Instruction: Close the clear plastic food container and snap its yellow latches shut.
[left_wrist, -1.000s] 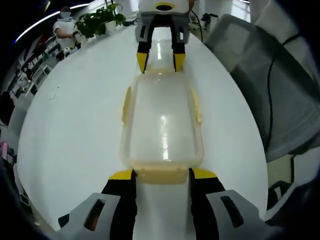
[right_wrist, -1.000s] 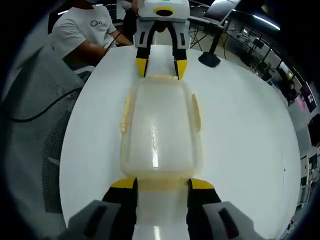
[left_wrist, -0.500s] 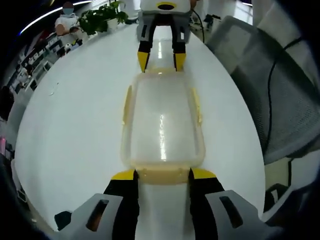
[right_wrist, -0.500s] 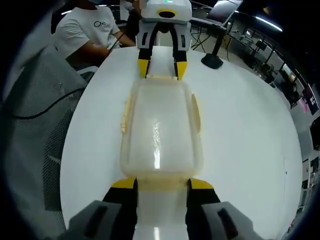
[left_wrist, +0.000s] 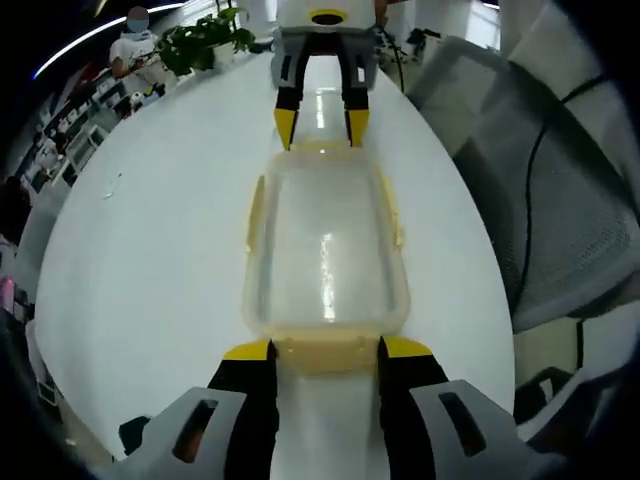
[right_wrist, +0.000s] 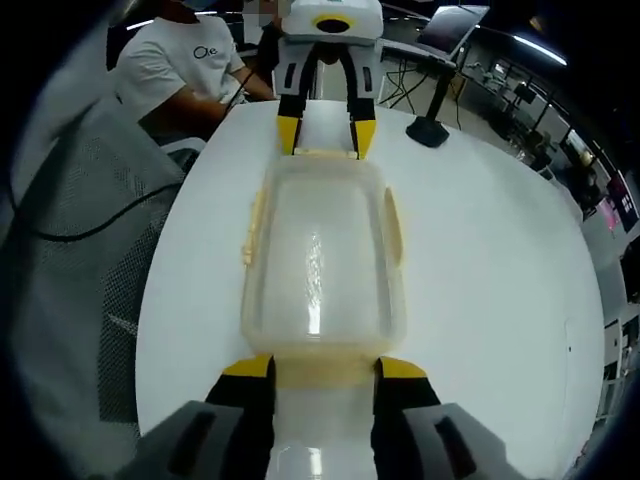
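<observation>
While fingers (left_wrist: 250, 350) spread, both grippers flank container (left_wrist: 325, 245).

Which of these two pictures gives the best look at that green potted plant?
The left gripper view: the potted plant stands at the far end of the white table, leaves plainly visible. The right gripper view faces the opposite way, toward a seated person.

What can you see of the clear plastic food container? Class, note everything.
The clear plastic food container is a cloudy, rounded rectangle with its lid on, lying flat on the white table. Pale yellow latches run along both long sides and both ends. The left gripper and right gripper each straddle an end latch.
</observation>
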